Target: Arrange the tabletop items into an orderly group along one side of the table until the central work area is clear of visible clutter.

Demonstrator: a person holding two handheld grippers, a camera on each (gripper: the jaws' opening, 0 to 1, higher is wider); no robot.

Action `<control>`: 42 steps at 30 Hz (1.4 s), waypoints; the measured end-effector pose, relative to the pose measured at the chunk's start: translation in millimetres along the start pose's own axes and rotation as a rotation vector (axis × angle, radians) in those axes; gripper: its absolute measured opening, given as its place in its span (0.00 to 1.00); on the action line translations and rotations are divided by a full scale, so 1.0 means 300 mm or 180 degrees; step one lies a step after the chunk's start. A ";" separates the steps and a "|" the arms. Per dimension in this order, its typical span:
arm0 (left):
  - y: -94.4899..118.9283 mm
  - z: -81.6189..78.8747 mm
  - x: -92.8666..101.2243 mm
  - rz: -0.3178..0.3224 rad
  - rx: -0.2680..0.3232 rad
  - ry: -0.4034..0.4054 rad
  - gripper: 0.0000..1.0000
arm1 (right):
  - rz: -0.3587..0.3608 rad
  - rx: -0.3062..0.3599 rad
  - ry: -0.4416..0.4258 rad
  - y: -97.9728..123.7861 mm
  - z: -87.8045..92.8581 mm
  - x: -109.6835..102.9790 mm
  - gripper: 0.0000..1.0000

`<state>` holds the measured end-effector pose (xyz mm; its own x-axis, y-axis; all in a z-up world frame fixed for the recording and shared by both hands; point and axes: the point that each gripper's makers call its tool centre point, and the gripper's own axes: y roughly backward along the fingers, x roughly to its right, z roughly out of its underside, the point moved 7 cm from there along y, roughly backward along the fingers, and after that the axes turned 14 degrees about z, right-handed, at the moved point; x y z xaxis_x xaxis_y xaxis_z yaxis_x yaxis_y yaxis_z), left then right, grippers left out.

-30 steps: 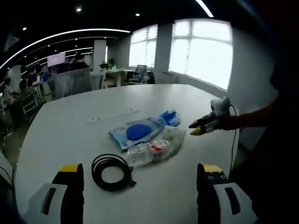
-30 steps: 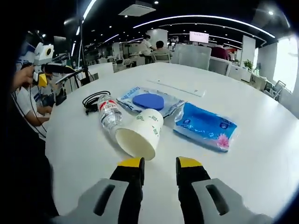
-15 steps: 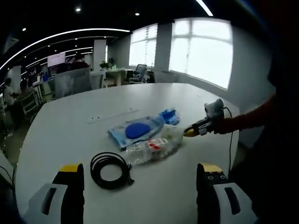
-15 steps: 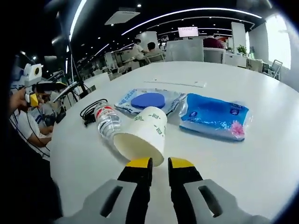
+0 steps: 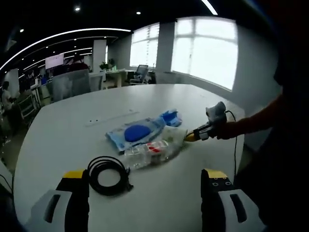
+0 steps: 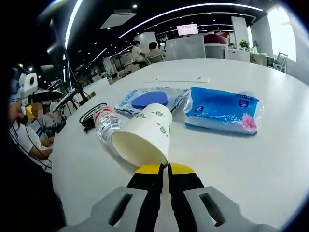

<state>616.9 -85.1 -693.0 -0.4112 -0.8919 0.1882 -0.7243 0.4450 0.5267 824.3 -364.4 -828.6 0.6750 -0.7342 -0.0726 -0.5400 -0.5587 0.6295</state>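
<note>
A paper cup (image 6: 143,137) lies on its side near the middle of the white table (image 6: 251,159), its open mouth turned toward the right gripper (image 6: 159,169). That gripper's yellow-tipped fingers (image 6: 149,170) are almost pressed together, pinching the cup's rim at its lower edge. Against the cup's far side lies a clear plastic bottle (image 6: 105,123) with a red label, also on its side. Behind them rests a transparent pouch (image 6: 145,99) holding a blue oval, and just beside it a blue tissue pack (image 6: 222,115). A coiled black cable (image 5: 105,174) sits near the bottle's far end.

In the left gripper view, the left gripper (image 5: 145,180) hangs above the near table edge, its fingers (image 5: 76,180) spread wide and holding nothing.

The rest of the tabletop is bare white out to its rounded edge. Around it is an open office with bright windows (image 5: 206,50), ceiling light strips, desks and seated people.
</note>
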 end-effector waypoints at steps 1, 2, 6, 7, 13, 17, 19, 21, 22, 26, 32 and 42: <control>-0.001 0.001 0.001 0.0007 -0.0006 -0.0005 0.95 | -0.0005 0.0001 -0.0018 0.001 0.000 -0.001 0.00; -0.001 0.002 0.001 0.0009 -0.0003 -0.0008 0.95 | -0.0005 0.0004 -0.0034 0.004 -0.002 -0.001 0.00; -0.004 -0.001 0.001 0.0022 0.0026 -0.0029 0.95 | -0.0027 0.0015 -0.0066 0.013 -0.001 -0.005 0.00; -0.005 -0.002 0.000 0.0022 0.0029 -0.0030 0.95 | -0.0032 0.0020 -0.0067 0.015 -0.002 -0.006 0.00; -0.023 -0.015 0.007 0.0061 0.0049 -0.0100 0.92 | -0.0048 0.0053 -0.0119 0.026 -0.007 -0.010 0.00; -0.052 -0.034 0.015 0.0147 0.0031 -0.0175 0.91 | -0.0048 0.0123 -0.0187 0.053 -0.033 -0.011 0.00; -0.066 -0.045 0.017 0.0176 0.0036 -0.0210 0.91 | -0.0049 0.0175 -0.0188 0.065 -0.045 -0.014 0.00; -0.081 -0.058 0.021 0.0212 0.0060 -0.0236 0.89 | -0.0049 0.0216 -0.0205 0.080 -0.065 -0.017 0.00; -0.091 -0.065 0.023 0.0232 0.0067 -0.0251 0.89 | -0.0047 0.0242 -0.0214 0.090 -0.081 -0.021 0.00; -0.126 -0.087 0.035 0.0292 0.0106 -0.0302 0.86 | -0.0061 0.0347 -0.0225 0.117 -0.116 -0.045 0.00; -0.179 -0.133 0.069 0.0409 0.0175 -0.0483 0.77 | -0.0104 0.0463 -0.0179 0.168 -0.189 -0.079 0.00; -0.256 -0.223 0.136 0.0630 0.0368 -0.0715 0.60 | -0.0188 0.0494 -0.0200 0.235 -0.262 -0.148 0.00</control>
<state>692.9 -161.0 -670.4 -0.6530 -0.7528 0.0830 -0.6708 0.6258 0.3980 795.7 -340.8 -720.2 0.6777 -0.7183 -0.1573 -0.5747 -0.6509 0.4961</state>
